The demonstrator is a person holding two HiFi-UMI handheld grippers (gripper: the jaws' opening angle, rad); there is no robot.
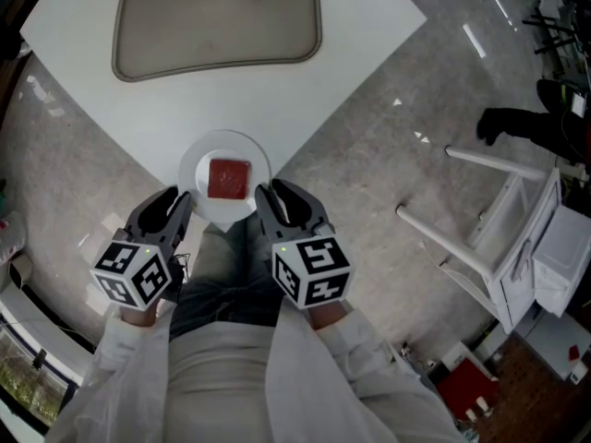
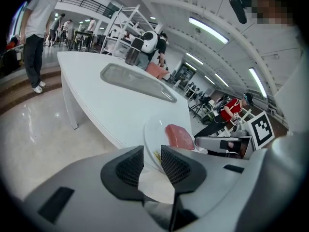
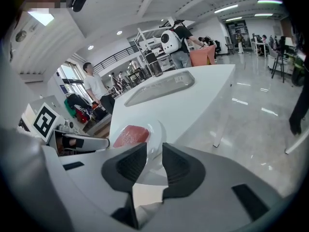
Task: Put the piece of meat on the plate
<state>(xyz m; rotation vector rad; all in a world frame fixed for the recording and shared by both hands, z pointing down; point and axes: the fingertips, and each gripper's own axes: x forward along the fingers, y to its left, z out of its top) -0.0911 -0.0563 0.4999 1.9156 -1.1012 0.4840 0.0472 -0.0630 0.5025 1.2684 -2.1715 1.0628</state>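
Both tongs held low, flanking the plate [image 1: 191,166]: left gripper [image 1: 181,199] and right gripper [image 1: 267,195] slightly parted, empty. Meat [image 1: 229,179], red, square, lies flat there.

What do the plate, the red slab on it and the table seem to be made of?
The plate looks like glazed white ceramic or melamine, smooth and slightly glossy; I cannot tell which. The slab looks like raw meat, or a replica: pinkish red, matte, square-cut. The table seems white laminate or painted board: even colour, soft sheen.
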